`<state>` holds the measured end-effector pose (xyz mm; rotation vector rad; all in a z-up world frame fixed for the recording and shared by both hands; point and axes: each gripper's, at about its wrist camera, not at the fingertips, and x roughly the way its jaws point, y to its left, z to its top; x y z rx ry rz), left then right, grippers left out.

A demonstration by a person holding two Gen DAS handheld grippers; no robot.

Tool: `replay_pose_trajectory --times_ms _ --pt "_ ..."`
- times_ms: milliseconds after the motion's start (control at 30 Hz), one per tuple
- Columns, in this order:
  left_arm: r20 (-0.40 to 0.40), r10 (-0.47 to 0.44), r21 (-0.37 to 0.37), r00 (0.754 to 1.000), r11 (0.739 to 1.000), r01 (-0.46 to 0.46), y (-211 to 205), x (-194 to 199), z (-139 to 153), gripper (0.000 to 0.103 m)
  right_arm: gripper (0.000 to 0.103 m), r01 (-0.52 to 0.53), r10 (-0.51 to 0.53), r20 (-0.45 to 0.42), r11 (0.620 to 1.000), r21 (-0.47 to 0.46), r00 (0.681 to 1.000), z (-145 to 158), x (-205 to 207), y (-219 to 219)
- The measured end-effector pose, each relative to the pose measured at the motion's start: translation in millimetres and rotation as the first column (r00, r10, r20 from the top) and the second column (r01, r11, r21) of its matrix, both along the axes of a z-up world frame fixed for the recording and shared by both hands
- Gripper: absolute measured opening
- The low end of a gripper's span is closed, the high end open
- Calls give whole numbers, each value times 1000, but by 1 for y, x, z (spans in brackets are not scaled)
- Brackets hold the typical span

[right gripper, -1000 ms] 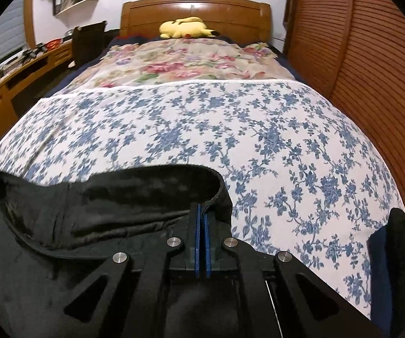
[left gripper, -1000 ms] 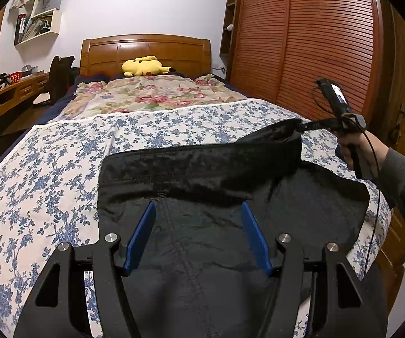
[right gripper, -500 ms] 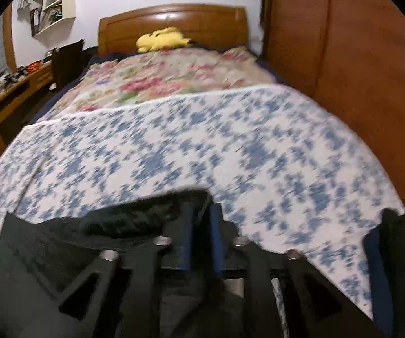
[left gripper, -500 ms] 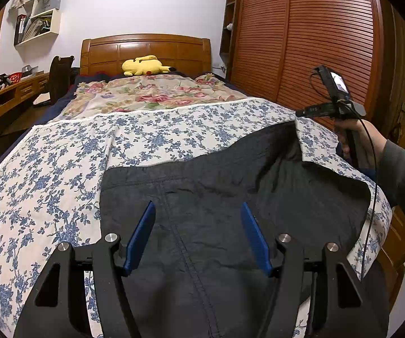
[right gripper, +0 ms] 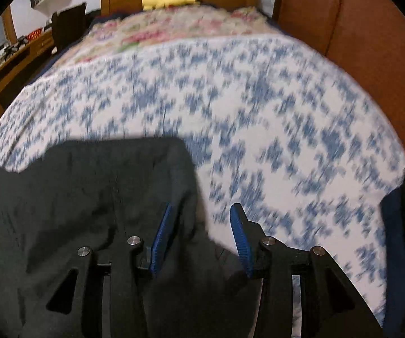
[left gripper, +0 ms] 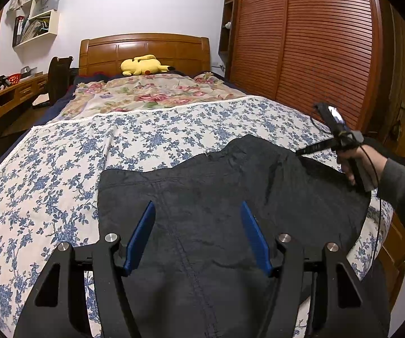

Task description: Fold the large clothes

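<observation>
A: Left wrist view: dark garment [left gripper: 230, 197] spread on bed [left gripper: 61, 169] over blue-floral sheet, near foot end. Top edge wavy, right corner bulged up. Looks laid out only, no fold visible yet.

B: So early stage, prob. Spreading abt done, all folds left?

A: Seems so. Centre seam runs toward camera, cloth mostly flat, some wrinkles on right.

B: Left hand-held gripper [left gripper: 196, 236]?

A: Roughly half open, blue pads apart, hovering over garment middle. Nothing pinched btwn them.

B: Right hand-held gripper [right gripper: 199, 236]?

A: Jaws opening right now. Right wrist view blurred, but gap btwn pads clear; garment's right edge lies under/btwn them, not pressed. Left pad over dark cloth, right pad over sheet. Also seen from left wrist view at right edge of garment, in person's hand [left gripper: 354, 166], grey sleeve behind.

B: Containers?

A: None on bed. Red basket [left gripper: 15, 78] far left on counter by wall, contents too small to tell. Wall shelf [left gripper: 37, 14] holds books/papers. Yellow plush [left gripper: 143, 64] by headboard, well apart from garment.

B: Left to do?

A: Smooth right corner, then fold, judging by flat single layer.
</observation>
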<state>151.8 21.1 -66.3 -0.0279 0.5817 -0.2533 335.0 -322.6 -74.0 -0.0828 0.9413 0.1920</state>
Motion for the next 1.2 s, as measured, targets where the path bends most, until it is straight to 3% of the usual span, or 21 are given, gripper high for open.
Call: replay_pose_trajectory --times_ms 133,233,367,567,700,767,833,900,967,1033,1200 --pt "-6 0 4 1000 1000 0 0 1 -2 64 44 -33 34 -82 999 4 996 -21 13 3" --pt "-5 -1 6 1000 1000 2 -1 1 -1 64 44 -62 61 -71 998 -15 996 -21 15 3" --pt "-8 -4 6 1000 1000 4 -3 3 -4 64 6 -118 117 -45 993 -18 992 -18 9 4" --pt "-5 -6 8 1000 1000 6 -2 2 -3 64 3 -57 64 124 997 -56 990 7 -16 -15" --pt "1 -3 3 1000 1000 3 0 -1 -1 64 3 9 -3 70 996 -88 998 -7 -14 -27" --pt "4 -1 0 1000 1000 1 2 -2 -1 64 4 24 -22 40 997 -71 999 -13 -10 -32" --pt "6 4 0 1000 1000 -4 3 -3 0 64 7 20 -15 73 998 -68 997 -6 -12 -28" --pt "9 7 -2 1000 1000 -7 4 -3 1 64 17 14 -5 110 997 -78 994 5 -16 -21" --pt "13 13 -5 1000 1000 -13 7 -4 2 64 38 -29 36 147 998 -50 988 19 -25 -12" --pt "15 18 -9 1000 1000 -18 9 -4 3 64 47 -87 88 168 996 -12 982 30 -32 1" --pt "14 21 -8 1000 1000 -21 9 -4 2 64 49 -232 231 124 973 -12 965 27 -45 59"
